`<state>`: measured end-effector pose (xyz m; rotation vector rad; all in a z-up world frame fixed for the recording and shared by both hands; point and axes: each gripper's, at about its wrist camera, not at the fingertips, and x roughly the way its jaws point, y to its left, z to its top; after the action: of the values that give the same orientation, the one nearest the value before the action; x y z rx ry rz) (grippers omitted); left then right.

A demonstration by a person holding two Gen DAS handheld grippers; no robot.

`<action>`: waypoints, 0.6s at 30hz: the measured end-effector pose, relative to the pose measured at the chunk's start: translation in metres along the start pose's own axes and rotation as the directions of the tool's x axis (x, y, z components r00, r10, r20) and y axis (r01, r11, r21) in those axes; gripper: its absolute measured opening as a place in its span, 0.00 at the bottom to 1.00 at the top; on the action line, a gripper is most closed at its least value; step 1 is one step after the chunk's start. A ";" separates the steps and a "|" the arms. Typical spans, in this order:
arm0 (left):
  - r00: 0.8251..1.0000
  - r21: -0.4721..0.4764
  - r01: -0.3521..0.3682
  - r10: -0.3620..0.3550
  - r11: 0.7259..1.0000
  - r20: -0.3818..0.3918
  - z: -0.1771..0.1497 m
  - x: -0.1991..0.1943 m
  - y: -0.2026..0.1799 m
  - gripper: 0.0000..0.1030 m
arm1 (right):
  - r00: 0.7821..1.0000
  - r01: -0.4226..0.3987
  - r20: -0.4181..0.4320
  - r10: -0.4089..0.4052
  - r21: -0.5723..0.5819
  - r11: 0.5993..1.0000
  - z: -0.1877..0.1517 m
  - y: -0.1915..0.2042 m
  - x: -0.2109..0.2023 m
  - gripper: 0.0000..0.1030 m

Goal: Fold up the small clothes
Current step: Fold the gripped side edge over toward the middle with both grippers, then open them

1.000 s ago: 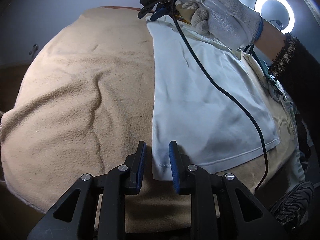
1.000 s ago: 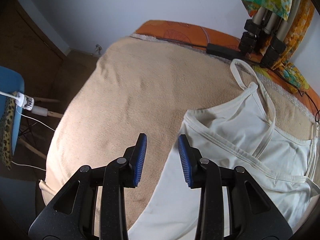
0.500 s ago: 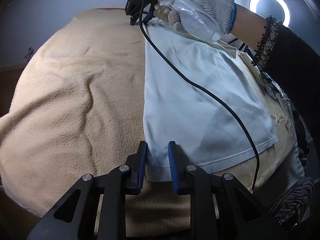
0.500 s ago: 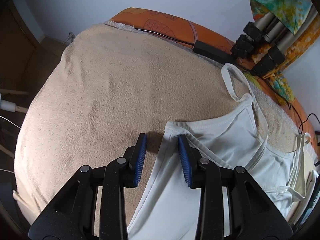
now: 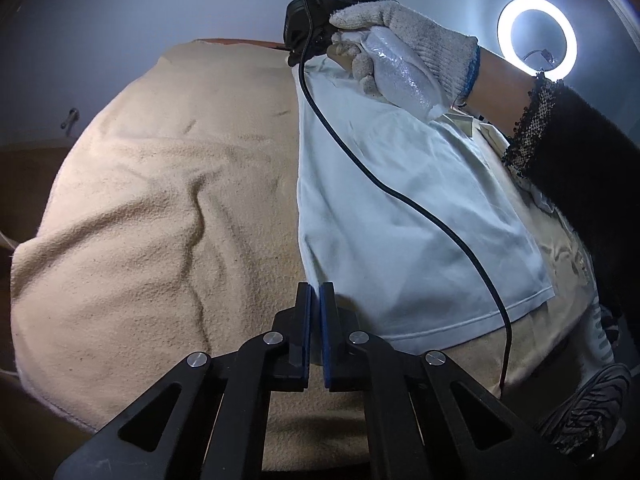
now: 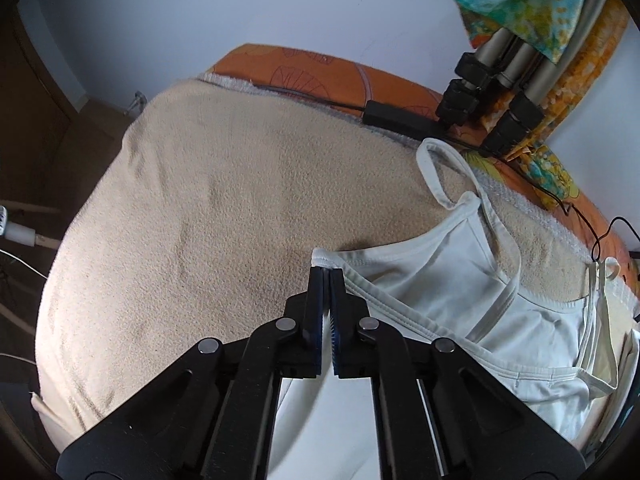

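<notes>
A white strappy camisole (image 5: 400,208) lies flat on a beige fleece blanket (image 5: 160,208). My left gripper (image 5: 315,292) is shut on the camisole's near bottom-left hem corner. In the right wrist view my right gripper (image 6: 325,276) is shut on the camisole's (image 6: 460,280) top corner by the armhole; its thin straps (image 6: 436,172) lie spread toward the back. The right gripper also shows in the left wrist view (image 5: 316,20), held by a gloved hand (image 5: 400,56) at the far top edge, its cable (image 5: 400,196) trailing over the fabric.
The blanket (image 6: 220,220) covers an orange patterned mattress (image 6: 312,72). Tripod legs (image 6: 500,92) and a black power brick (image 6: 396,120) stand at the back right. A ring light (image 5: 536,38) glows behind. A striped garment (image 5: 580,412) lies at the near right.
Both grippers have closed from open onto the camisole's corners: the left on the hem corner, the right on the top corner. The right gripper moved in to the fabric edge.
</notes>
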<state>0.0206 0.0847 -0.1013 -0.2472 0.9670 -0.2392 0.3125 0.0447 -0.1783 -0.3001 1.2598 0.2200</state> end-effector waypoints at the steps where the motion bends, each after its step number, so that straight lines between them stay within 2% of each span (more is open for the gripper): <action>1: 1.000 -0.001 0.003 -0.003 1.000 0.003 0.001 0.000 -0.002 0.03 | 1.000 -0.005 0.009 0.005 0.002 1.000 0.000 -0.003 -0.003 0.03; 11: 0.999 0.005 0.045 -0.045 0.999 0.025 0.005 -0.006 -0.016 0.02 | 0.996 -0.058 0.067 0.056 0.025 0.998 -0.011 -0.033 -0.036 0.03; 18: 0.997 0.065 0.063 -0.066 0.996 0.042 0.010 -0.009 -0.043 0.02 | 0.988 -0.101 0.118 0.094 0.053 0.993 -0.021 -0.067 -0.065 0.03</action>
<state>0.0205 0.0479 -0.0753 -0.2247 0.9068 -0.3218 0.2962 -0.0259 -0.1151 -0.1728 1.1651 0.2800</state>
